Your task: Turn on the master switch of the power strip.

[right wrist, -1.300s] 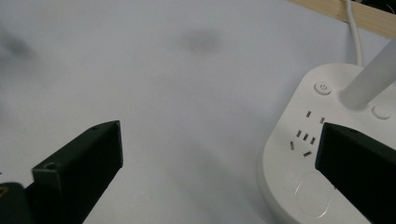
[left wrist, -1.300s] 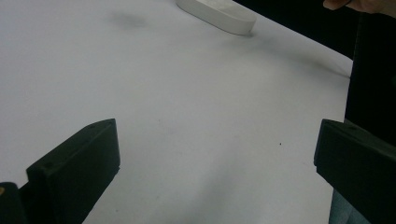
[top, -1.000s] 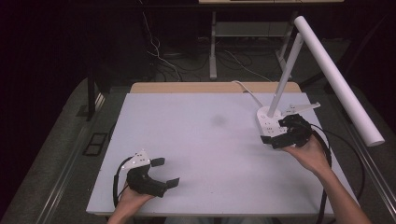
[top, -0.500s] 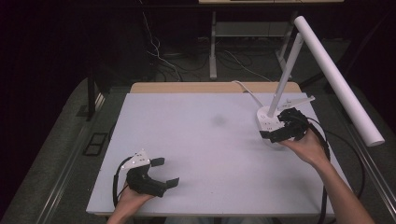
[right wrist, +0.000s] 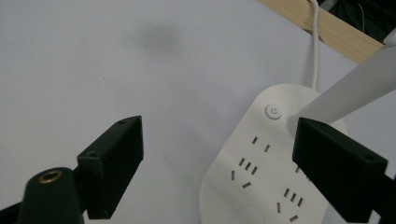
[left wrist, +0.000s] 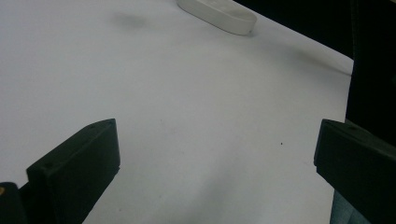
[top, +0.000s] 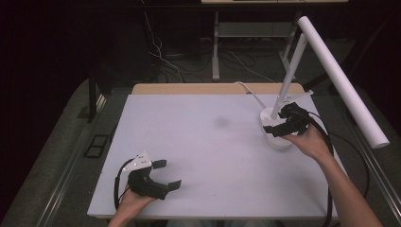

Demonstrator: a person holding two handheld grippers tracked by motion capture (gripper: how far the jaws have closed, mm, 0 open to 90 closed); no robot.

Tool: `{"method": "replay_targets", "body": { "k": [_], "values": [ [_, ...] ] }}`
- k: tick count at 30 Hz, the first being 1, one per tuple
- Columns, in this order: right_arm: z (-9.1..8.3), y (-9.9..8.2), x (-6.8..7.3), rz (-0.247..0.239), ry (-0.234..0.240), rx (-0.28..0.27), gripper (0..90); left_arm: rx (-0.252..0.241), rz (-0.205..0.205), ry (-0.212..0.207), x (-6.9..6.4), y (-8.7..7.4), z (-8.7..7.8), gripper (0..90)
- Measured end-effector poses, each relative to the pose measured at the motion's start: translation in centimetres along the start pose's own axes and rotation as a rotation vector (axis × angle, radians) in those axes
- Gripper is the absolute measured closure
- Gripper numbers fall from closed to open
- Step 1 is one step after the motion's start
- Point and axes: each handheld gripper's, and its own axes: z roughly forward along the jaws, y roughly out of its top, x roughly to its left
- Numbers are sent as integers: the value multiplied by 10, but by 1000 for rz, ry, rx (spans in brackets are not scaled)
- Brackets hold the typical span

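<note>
- Right gripper [top: 274,130] has shifted slightly toward 12 o'clock over the lamp base [top: 273,137] since the earlier frame; its jaws have just been closing, spread, nothing between them but air above the base.
- Left gripper [top: 168,174]: at 7 o'clock, unmoved, jaws apart, holding nothing.
- Table [top: 203,146]: pale grey sheet, one faint dark smudge [top: 221,122] near centre, wooden strip [top: 189,88] along the 12 o'clock edge.
- Room: dark, cables on the floor behind.
- Count: one lamp at 2 o'clock, one power button [right wrist: 273,112], two grippers.
</note>
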Motion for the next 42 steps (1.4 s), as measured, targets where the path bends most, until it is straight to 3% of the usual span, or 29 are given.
{"method": "replay_targets", "body": {
  "k": [14,23,30,35,38,42],
  "values": [
    [10,8,-13,-22,-27,43,374,1,-1,1,0,0,0,0],
    [19,13,-14,-42,-28,76,467,3,2,1,1,0,0,0],
    [27,20,-13,-69,-51,102,643,2,0,5,1,0,-1,0],
    [33,24,-14,-71,-76,117,841,3,1,6,1,0,-1,0],
    [36,26,-16,-72,-91,122,891,3,1,6,1,0,-1,0],
    [40,28,-17,-74,-110,127,893,4,1,7,1,0,-1,0]
  ]
}}
